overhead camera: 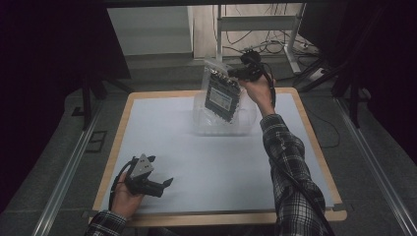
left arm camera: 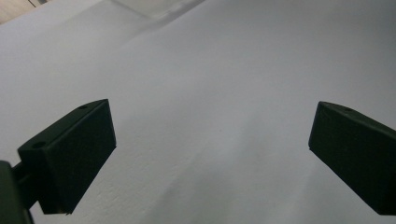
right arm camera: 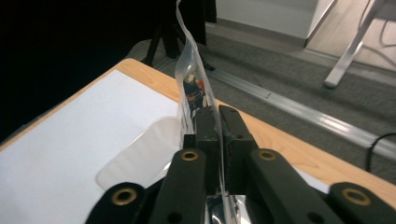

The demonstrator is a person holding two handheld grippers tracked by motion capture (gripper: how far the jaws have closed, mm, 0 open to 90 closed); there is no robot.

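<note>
- High view: one table with a pale top and a wooden rim stood in the middle, and everything else is placed against it.
- One clear plastic bag with dark contents hung in the air above the far side of the table, lifted by the right gripper, which was clamped on the bag's upper edge.
- One clear plastic tub sat on the table's far half, directly under the hanging bag.
- The left gripper rested low at the table's near left corner, one hand around it, its jaws apart and holding nothing.
- Two plaid sleeves came in over the table's near edge.
- Left gripper view: two black jaws stood wide apart over the bare tabletop; a clear tub edge showed at the top.
- Right gripper view: the right gripper had its two jaws pressed together on the bag, whose thin edge rose upright between them above the table.
- The tub lay below, on the table.
</note>
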